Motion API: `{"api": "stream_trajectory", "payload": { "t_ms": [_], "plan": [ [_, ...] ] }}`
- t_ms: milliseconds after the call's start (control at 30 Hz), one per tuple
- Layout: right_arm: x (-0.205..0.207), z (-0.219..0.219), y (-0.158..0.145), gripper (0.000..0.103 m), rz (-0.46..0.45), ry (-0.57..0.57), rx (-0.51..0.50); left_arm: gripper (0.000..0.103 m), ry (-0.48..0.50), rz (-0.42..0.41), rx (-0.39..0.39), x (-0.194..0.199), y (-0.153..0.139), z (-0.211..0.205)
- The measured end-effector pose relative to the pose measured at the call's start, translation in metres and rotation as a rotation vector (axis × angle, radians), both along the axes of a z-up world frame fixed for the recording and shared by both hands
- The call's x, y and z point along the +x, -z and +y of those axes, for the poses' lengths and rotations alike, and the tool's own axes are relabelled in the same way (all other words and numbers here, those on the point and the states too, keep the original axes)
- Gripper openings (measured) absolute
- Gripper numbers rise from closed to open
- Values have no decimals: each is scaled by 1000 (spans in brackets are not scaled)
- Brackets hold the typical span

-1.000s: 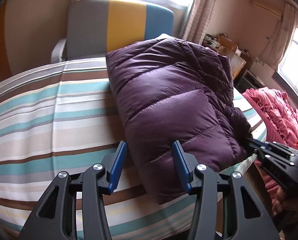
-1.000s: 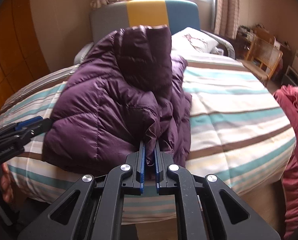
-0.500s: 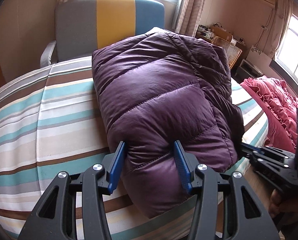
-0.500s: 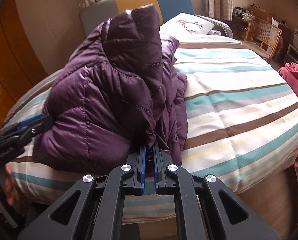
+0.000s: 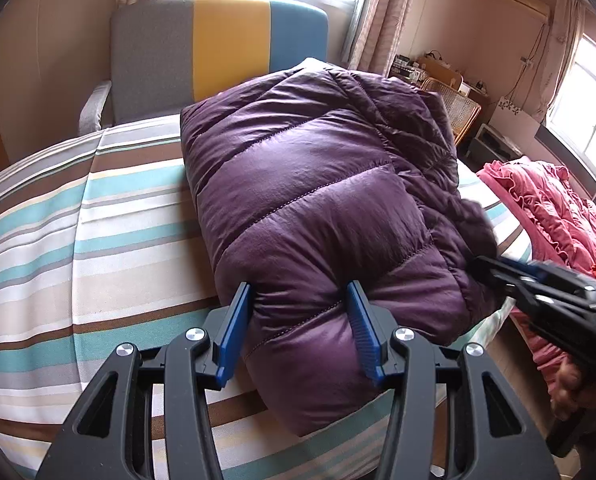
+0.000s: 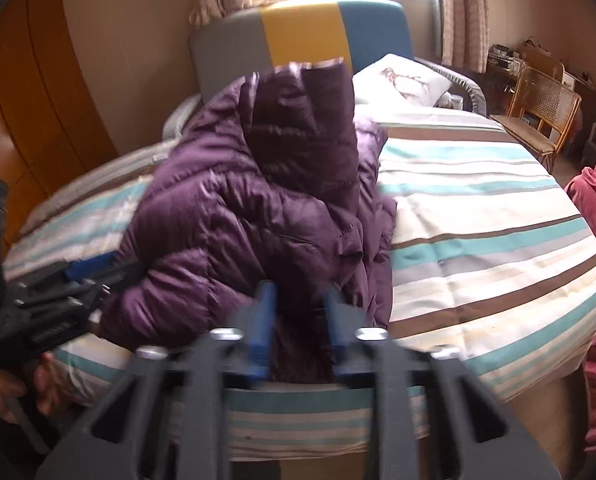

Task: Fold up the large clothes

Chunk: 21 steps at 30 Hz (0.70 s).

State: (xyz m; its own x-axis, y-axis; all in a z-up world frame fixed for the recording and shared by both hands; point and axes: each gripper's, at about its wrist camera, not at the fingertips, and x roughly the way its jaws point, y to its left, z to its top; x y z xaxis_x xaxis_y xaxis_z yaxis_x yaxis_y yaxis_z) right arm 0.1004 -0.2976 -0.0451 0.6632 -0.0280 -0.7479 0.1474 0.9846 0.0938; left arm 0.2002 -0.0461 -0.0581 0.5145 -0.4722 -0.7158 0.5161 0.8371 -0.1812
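Note:
A folded purple down jacket (image 5: 318, 208) lies on the striped bed (image 5: 78, 240), its hood (image 6: 306, 120) standing up at the far end in the right wrist view. My left gripper (image 5: 298, 286) straddles the jacket's near end, and both blue pads press into the puffy fabric, which puckers at the right pad. It also shows from the side as the left gripper (image 6: 134, 270) at the jacket's left edge. My right gripper (image 6: 298, 290) is blurred, its jaws standing apart with a jacket fold loose between them. From the left wrist view the right gripper (image 5: 482, 266) sits at the jacket's right corner.
A grey, yellow and blue headboard (image 5: 226, 48) stands behind the bed, with a pillow (image 6: 406, 80) beside it. A pink ruffled quilt (image 5: 550, 208) lies to the right. A rattan chair (image 6: 542, 108) stands by the far wall. A person's hand (image 6: 2, 392) holds the left gripper.
My left gripper slid forward until the jacket's near end sat between its pads. The right gripper's jaws, pinched on a thin fold before, have come apart.

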Motion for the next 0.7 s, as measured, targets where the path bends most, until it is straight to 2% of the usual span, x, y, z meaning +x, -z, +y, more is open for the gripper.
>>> {"api": "stream_trajectory", "payload": {
  "t_ms": [100,233,400,700],
  "plan": [
    [0,-2,14,6,35,18,-27,48,20,4,-11,-1,-1,-1],
    [4,-13,45,6,95,63,-6,48,60,-1,31,-6,6,-17],
    [7,-12,68,6,67,86,-22,49,51,-9,76,-5,25,-29],
    [4,-19,59,6,66,113,12,50,19,-22,51,-6,23,-26]
  ]
}}
